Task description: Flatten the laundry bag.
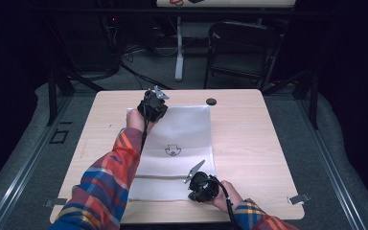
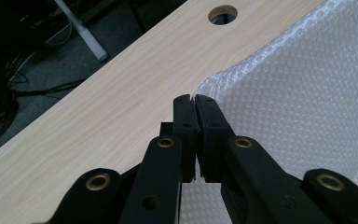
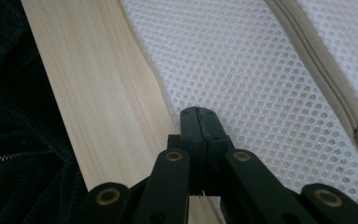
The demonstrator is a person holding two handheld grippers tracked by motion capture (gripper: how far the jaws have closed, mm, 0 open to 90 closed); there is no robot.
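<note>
Pale wooden table [image 1: 249, 134] carries a white mesh bag [image 1: 182, 143]; the left gripper [image 2: 195, 100] clamps its far corner, the right gripper [image 3: 198, 112] its near edge, likely for lifting it evenly.

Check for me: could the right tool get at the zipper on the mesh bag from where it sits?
Probably yes. The right tool is shut on the near edge of the mesh bag, and the zipper runs over open mesh just beyond it, nothing between. It would have to let go first.
</note>
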